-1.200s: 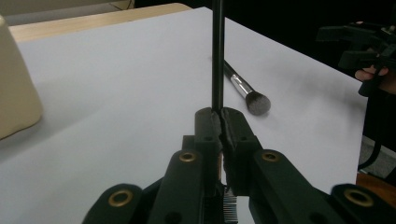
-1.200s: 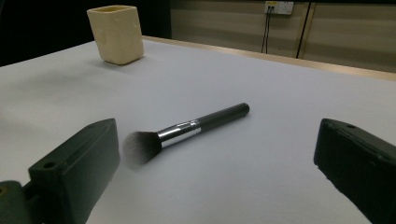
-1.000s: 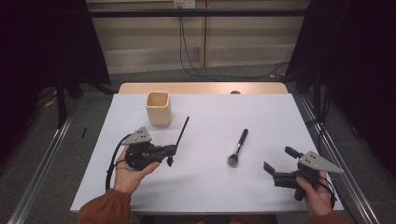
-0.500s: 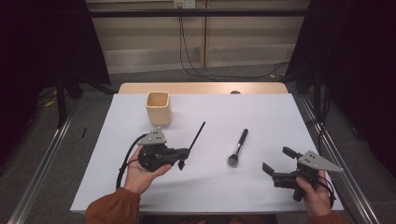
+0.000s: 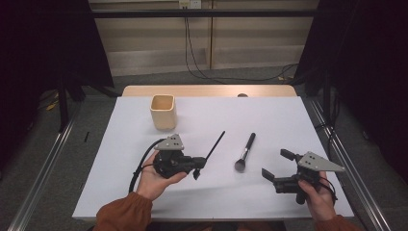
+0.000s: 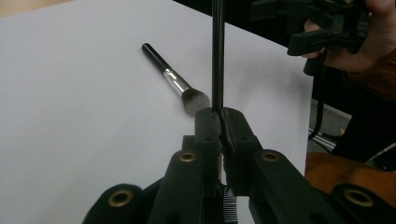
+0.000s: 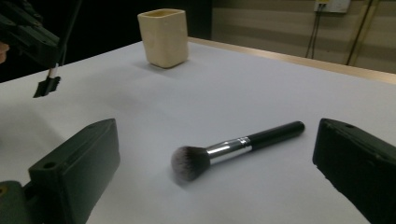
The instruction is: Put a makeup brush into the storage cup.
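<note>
My left gripper (image 5: 198, 166) (image 6: 219, 116) hovers over the table's near middle, shut on a thin black long-handled brush (image 5: 215, 144) (image 6: 217, 56). The handle points away and to the right, and its small head hangs below the jaws (image 7: 46, 85). A powder brush (image 5: 244, 153) (image 6: 175, 86) (image 7: 233, 144) with a black handle and silver ferrule lies flat, bristles towards me. It rests between the two grippers. My right gripper (image 5: 274, 163) (image 7: 215, 158) is low at the near right, open, its jaws facing the powder brush with nothing between them.
A cream square cup (image 5: 163, 111) (image 7: 164, 36) stands upright at the back left of the white table (image 5: 288, 120). A wooden strip (image 5: 207, 91) runs along the far edge. Metal rails flank the table, with cables on the floor behind.
My left gripper has carried the thin brush to the right, from the left side towards the table's middle, close to the powder brush. The right gripper has stayed put.
</note>
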`<action>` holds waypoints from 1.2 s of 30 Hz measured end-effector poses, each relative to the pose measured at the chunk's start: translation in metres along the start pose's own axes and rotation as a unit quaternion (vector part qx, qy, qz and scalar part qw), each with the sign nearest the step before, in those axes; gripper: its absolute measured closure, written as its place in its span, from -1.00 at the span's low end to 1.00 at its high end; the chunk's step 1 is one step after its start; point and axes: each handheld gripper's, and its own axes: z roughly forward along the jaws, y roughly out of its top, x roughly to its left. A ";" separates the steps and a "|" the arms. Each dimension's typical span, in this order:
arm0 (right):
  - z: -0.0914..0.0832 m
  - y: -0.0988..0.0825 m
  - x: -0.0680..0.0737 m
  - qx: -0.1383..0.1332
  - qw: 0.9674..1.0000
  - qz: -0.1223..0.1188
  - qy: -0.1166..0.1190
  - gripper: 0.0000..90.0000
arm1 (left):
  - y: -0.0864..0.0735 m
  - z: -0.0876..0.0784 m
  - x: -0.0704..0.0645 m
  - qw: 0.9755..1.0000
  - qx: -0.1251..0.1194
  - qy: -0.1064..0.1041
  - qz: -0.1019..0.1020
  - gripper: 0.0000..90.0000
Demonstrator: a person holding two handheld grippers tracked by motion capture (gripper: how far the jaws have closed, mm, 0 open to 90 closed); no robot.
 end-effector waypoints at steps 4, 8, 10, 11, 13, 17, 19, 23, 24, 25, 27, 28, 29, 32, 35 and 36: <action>0.012 0.007 0.001 0.011 0.999 -0.012 0.032 -1.00 | 0.004 0.003 -0.002 1.000 0.021 -0.006 0.009 0.90; 0.026 0.012 0.001 0.021 0.998 -0.027 0.048 -1.00 | 0.007 0.005 0.000 0.999 0.034 -0.003 0.014 0.90; 0.032 0.016 0.003 0.027 0.997 -0.028 0.060 -0.99 | 0.008 0.005 0.002 0.999 0.043 -0.004 0.015 0.90; 0.033 0.018 0.005 0.029 0.997 -0.029 0.068 -0.97 | 0.008 0.005 0.002 0.999 0.047 -0.005 0.014 0.90; 0.036 0.023 0.010 0.033 0.996 -0.031 0.083 -0.98 | 0.009 0.004 0.002 0.998 0.053 -0.004 0.016 0.90; 0.041 0.032 0.019 0.040 0.993 -0.045 0.105 -0.97 | 0.011 0.001 0.000 0.998 0.064 -0.005 0.021 0.90; 0.044 0.035 0.021 0.045 0.992 -0.052 0.109 -0.97 | 0.013 0.000 -0.001 0.997 0.071 -0.003 0.029 0.90; 0.048 0.039 0.024 0.057 0.989 -0.059 0.126 -0.96 | 0.016 -0.002 -0.005 0.994 0.097 -0.004 0.043 0.90; 0.049 0.040 0.025 0.062 0.988 -0.064 0.128 -0.96 | 0.017 -0.002 -0.005 0.994 0.101 -0.006 0.046 0.90; 0.049 0.041 0.026 0.065 0.987 -0.066 0.133 -0.96 | 0.018 -0.003 -0.006 0.992 0.110 -0.005 0.054 0.90; 0.049 0.044 0.028 0.072 0.985 -0.069 0.142 -0.92 | 0.020 -0.004 -0.008 0.990 0.124 0.003 0.062 0.90; 0.050 0.045 0.029 0.078 0.984 -0.071 0.147 -0.88 | 0.022 -0.006 -0.008 0.990 0.128 0.008 0.066 0.90; 0.051 0.046 0.030 0.083 0.982 -0.072 0.153 -0.87 | 0.023 -0.007 -0.008 0.990 0.128 0.010 0.061 0.90; 0.053 0.048 0.031 0.093 0.980 -0.079 0.157 -0.87 | 0.026 -0.009 -0.005 0.987 0.142 0.011 0.069 0.90; 0.056 0.049 0.031 0.105 0.978 -0.079 0.164 -0.87 | 0.028 -0.008 -0.006 0.985 0.155 0.020 0.079 0.90; 0.057 0.049 0.031 0.108 0.977 -0.080 0.166 -0.88 | 0.028 -0.008 -0.006 0.985 0.153 0.024 0.077 0.91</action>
